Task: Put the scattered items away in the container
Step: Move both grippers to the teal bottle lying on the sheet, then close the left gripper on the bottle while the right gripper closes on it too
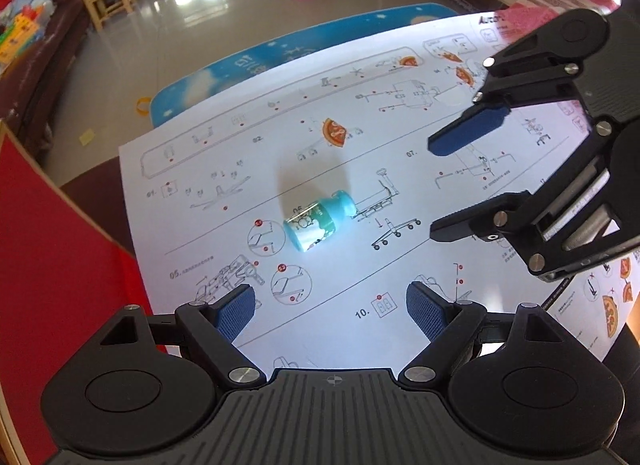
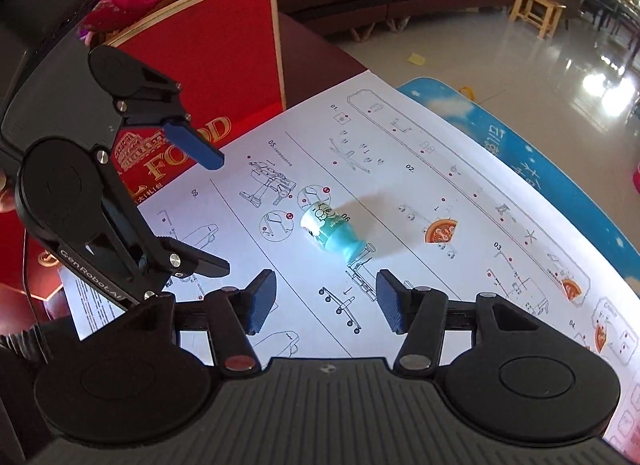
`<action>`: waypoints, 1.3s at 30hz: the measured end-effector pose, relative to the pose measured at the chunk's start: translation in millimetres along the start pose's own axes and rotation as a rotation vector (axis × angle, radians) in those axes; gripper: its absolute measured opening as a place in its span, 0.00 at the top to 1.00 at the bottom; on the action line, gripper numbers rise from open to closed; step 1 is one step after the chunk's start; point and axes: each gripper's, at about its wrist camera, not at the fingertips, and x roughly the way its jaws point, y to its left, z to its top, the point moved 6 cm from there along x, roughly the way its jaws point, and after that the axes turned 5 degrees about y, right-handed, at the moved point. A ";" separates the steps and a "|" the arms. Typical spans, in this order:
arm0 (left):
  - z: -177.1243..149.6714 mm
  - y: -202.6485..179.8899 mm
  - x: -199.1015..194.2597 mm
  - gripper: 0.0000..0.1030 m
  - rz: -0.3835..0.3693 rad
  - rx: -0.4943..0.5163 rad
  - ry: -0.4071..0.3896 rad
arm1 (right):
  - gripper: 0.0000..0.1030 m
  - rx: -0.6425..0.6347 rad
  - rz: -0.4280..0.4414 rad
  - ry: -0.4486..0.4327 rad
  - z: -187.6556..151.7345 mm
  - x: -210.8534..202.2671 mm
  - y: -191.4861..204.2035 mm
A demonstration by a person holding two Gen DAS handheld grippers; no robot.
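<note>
Left wrist view first: my left hand-held gripper (image 1: 331,311) sits right at the bottom edge, blue pads spread wide apart, nothing between them. Under it lies the big white instruction sheet (image 1: 400,273), covered in chair-assembly drawings and lying on the tabletop. Just ahead of my fingertips, out in the open, there's the little teal bottle (image 1: 318,221), tipped on its side, cap pointing away to the right, throwing a soft shadow up the paper. It touches neither gripper. On the right, my right hand-held gripper (image 1: 434,185) reaches in from the side, jaws open, one blue pad high, the black finger low, the bottle well clear of them to the left. Red box (image 1: 52,249) wall fills the left edge. A pizza slice toy (image 1: 334,133) rests further up the sheet, and a blue mat (image 1: 248,65) pokes out beyond the paper.

Now the right wrist view: right hand-held gripper (image 2: 326,301) at the bottom, pads parted, empty. The bottle (image 2: 334,233) lies just beyond them, on its side, cap nearest me, label facing up. Left hand-held gripper (image 2: 222,213) comes in from the left, fingers apart, also empty. Behind it stands the red box (image 2: 224,49), gold lettering on its side, some fabric things inside. A pizza slice (image 2: 440,231) lies right of the bottle, near it but apart.
</note>
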 end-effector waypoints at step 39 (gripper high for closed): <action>43.3 5.6 95.6 0.41 -0.024 0.348 0.086 | 0.61 -0.315 0.144 0.051 17.9 97.7 -23.2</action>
